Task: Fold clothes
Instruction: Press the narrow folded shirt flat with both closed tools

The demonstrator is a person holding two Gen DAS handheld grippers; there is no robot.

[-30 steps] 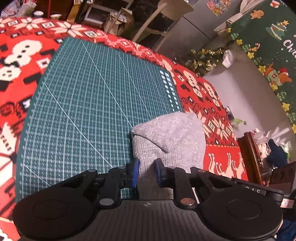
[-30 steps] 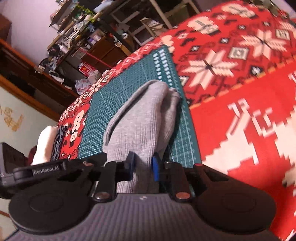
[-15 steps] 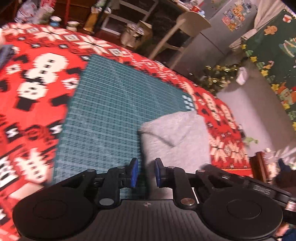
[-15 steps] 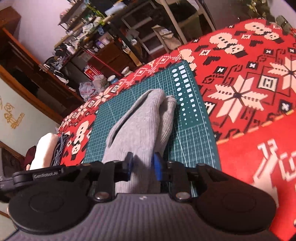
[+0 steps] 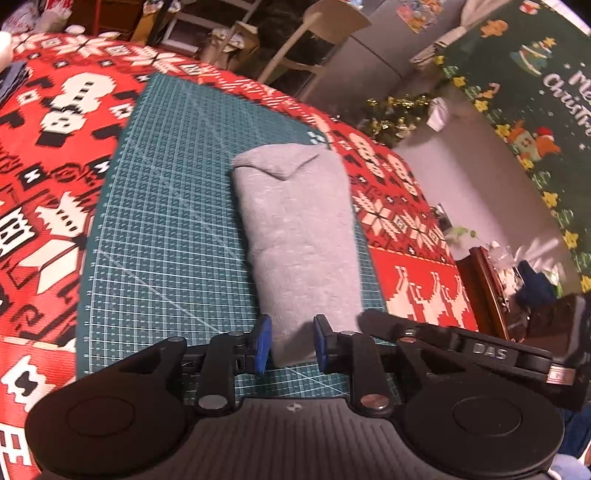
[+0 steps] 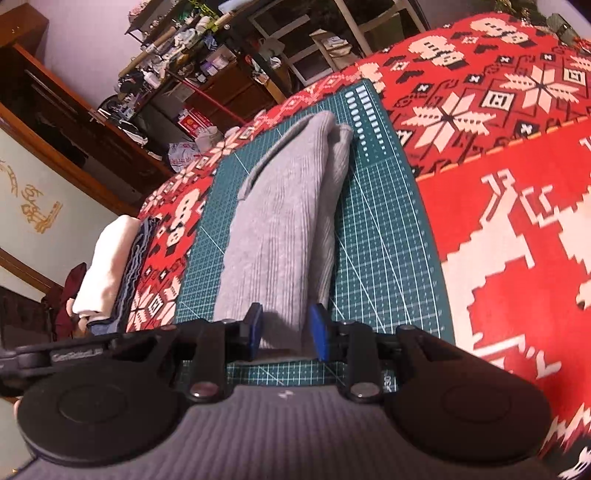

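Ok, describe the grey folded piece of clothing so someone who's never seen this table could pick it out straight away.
Find the red patterned tablecloth, then the green gridded cutting mat lying on it. The grey garment lies on that mat as a long narrow bundle along one side. It is the only plain grey cloth there; the white and blue folded stack sits off the mat.

Cluttered shelves — green Christmas hanging.

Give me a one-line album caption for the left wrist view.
Left gripper opening above the near end of a folded grey garment on a green cutting mat.
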